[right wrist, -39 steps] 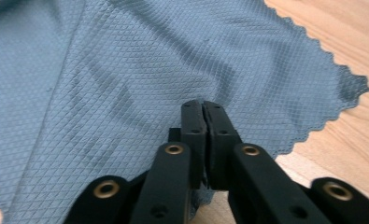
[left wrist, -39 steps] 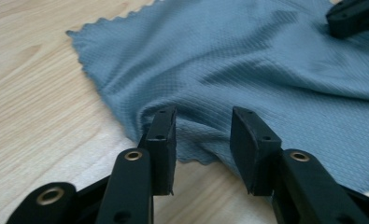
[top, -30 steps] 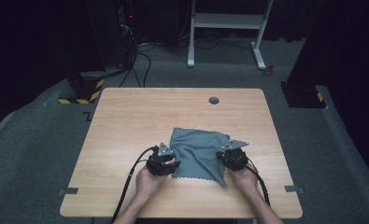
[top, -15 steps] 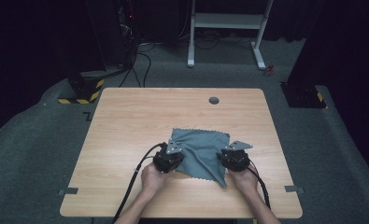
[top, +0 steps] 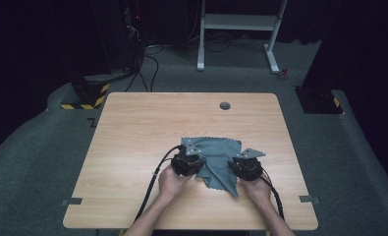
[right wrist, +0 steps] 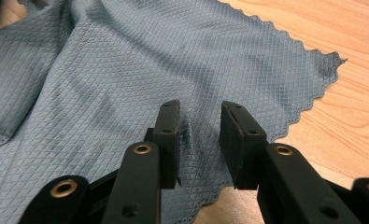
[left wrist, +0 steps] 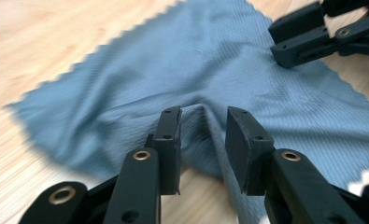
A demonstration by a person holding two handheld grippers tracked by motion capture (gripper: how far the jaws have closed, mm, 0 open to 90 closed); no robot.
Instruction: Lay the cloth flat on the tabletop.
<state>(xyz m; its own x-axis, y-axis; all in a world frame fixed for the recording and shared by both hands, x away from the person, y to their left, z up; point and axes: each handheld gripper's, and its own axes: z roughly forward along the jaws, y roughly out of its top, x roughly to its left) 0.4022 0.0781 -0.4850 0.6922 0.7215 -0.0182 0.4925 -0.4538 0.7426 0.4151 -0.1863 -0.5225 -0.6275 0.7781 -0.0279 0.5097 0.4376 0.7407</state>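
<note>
A blue-grey cloth [top: 217, 156] with zigzag edges lies rumpled on the wooden table [top: 132, 142], near its front. My left gripper [top: 195, 154] rests over the cloth's left part. In the left gripper view, its jaws [left wrist: 203, 116] have just been opening and stand apart around a raised fold of cloth [left wrist: 173, 70] without pressing it. My right gripper [top: 240, 159] sits at the cloth's right edge. Its jaws [right wrist: 198, 109] have opened within the last second and stand apart just above the flat cloth [right wrist: 126, 70]. The right gripper's jaws [left wrist: 313, 32] also appear on the cloth's far side in the left gripper view.
A round cable hole [top: 225, 105] sits near the table's far edge. Beyond the table stand a white metal frame [top: 240, 22], a yellow-and-black striped base [top: 86, 98] at the left and a black base [top: 319, 101] at the right. Bare wood surrounds the cloth.
My left gripper has shifted right and a little up onto the cloth, and the cloth's left part is now bunched into a fold. The right gripper has stayed in place.
</note>
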